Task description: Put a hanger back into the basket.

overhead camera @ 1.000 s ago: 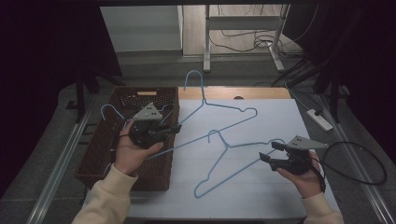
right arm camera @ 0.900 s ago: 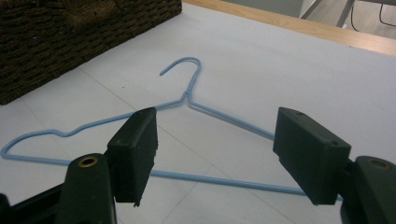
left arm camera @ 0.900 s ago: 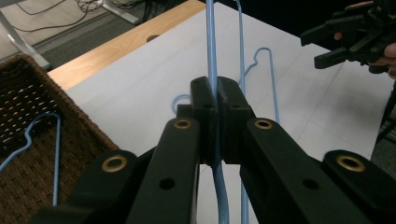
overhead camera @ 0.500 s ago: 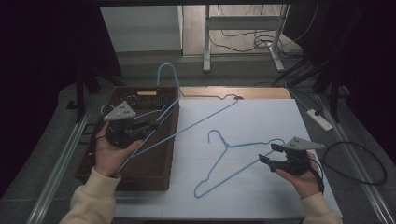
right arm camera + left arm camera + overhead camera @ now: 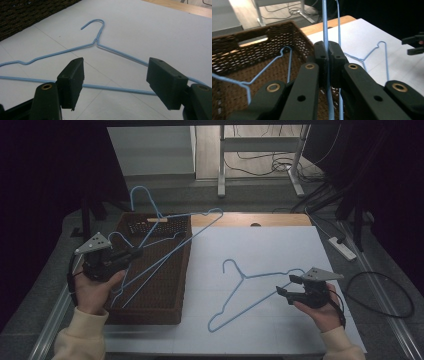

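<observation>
Over the brown wicker basket (image 5: pixel 150 305) at the bench's left side, the left claw (image 5: pixel 131 254) is clamped on the wire of 1 blue hanger (image 5: pixel 170 240), held tilted above another hanger already inside. A good next move is probably lowering it flat so the hook clears the rim before letting go. The right claw (image 5: pixel 286 287) stands wide, just beside the remaining hanger (image 5: pixel 250 292) lying on the white sheet, ready for pickup.

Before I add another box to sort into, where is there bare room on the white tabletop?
The far right stretch of the white tabletop, beyond the lying hanger, is bare. The left is crowded: the basket sits there, with the left gripper holding a second hanger over it.
</observation>
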A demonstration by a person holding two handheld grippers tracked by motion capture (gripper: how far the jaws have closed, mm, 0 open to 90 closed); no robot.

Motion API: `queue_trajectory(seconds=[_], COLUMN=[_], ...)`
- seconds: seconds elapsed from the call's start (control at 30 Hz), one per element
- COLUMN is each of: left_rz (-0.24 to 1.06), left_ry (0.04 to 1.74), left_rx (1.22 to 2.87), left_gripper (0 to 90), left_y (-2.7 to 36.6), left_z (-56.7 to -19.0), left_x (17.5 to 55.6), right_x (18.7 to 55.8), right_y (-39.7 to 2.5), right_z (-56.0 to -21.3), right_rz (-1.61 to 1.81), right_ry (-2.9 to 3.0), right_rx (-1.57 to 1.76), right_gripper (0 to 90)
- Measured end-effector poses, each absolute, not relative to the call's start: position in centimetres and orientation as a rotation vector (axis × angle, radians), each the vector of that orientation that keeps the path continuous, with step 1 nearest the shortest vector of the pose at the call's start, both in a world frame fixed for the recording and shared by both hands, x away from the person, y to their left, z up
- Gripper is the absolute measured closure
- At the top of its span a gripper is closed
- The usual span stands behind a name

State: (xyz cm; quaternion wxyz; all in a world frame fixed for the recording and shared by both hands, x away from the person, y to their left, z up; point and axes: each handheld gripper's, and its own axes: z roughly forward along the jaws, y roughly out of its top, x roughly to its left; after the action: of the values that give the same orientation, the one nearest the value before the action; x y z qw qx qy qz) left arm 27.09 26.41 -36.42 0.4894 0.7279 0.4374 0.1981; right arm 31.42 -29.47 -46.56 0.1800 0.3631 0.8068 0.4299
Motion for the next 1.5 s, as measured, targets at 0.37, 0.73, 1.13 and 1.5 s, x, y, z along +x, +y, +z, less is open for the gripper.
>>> queue_trajectory(seconds=[0.37, 0.73, 1.13, 1.5], left_rz=[0.539, 0.551, 0.556, 0.517], left_ry=[1.137, 1.221, 1.273, 1.322], left_rx=[1.709, 1.697, 1.716, 1.758], left_gripper=[87.0, 87.0, 87.0, 87.0], left_y=[29.0, 30.5, 31.5, 31.5], left_z=[-36.7, -37.8, -38.8, -40.1], left_x=[26.6, 27.4, 27.7, 28.7], right_x=[31.4, 31.5, 31.5, 31.5], right_y=[-29.4, -29.2, -29.2, -29.1], right_z=[-46.7, -46.8, -46.9, -47.0], right_rz=[1.207, 1.196, 1.185, 1.181], right_ry=[2.287, 2.294, 2.300, 2.302], right_rx=[1.027, 1.022, 1.025, 1.018], right_gripper=[31.1, 31.1, 31.2, 31.3])
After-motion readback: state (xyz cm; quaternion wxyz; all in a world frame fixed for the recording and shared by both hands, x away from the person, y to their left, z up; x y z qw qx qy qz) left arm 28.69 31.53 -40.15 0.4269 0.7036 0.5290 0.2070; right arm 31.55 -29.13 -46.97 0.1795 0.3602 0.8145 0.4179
